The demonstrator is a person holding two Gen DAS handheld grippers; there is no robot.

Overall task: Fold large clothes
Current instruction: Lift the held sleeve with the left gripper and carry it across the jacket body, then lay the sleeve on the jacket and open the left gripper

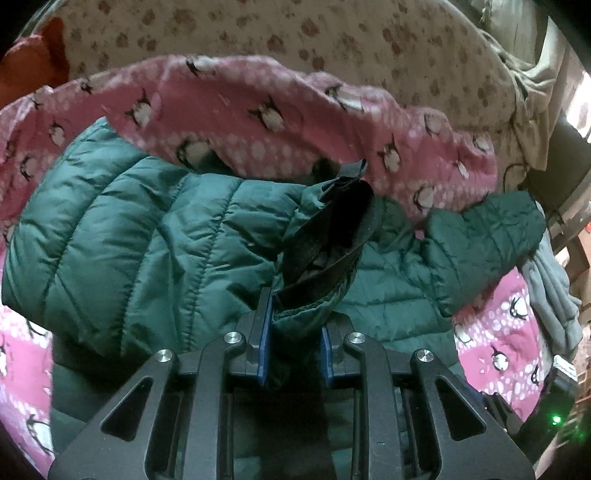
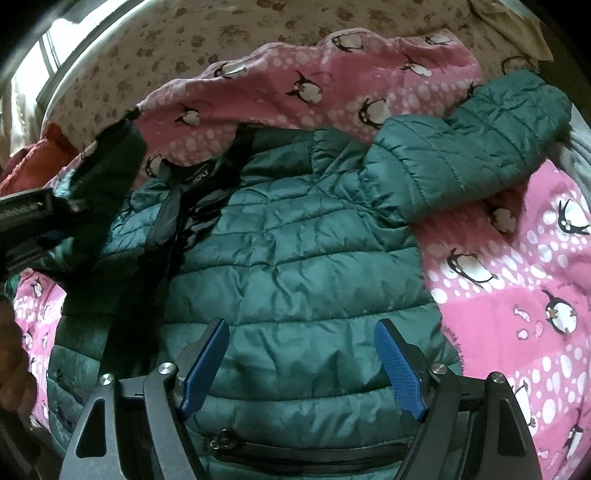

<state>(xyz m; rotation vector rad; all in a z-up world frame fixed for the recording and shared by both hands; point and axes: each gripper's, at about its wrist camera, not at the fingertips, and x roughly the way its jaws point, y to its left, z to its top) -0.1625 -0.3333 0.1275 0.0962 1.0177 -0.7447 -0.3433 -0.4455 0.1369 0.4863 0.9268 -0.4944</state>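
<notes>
A dark green quilted puffer jacket lies spread on a pink penguin blanket. In the left wrist view, my left gripper is shut on the dark-lined cuff of one sleeve, which is lifted over the jacket's body. That gripper also shows at the left edge of the right wrist view, with the sleeve in it. My right gripper hovers open over the jacket's lower body, nothing between its blue pads. The other sleeve lies stretched out to the right.
A beige sheet with brown paw prints covers the bed beyond the blanket. An orange-red cloth lies at the far left. A grey garment sits at the right edge. A zipped pocket is near my right gripper.
</notes>
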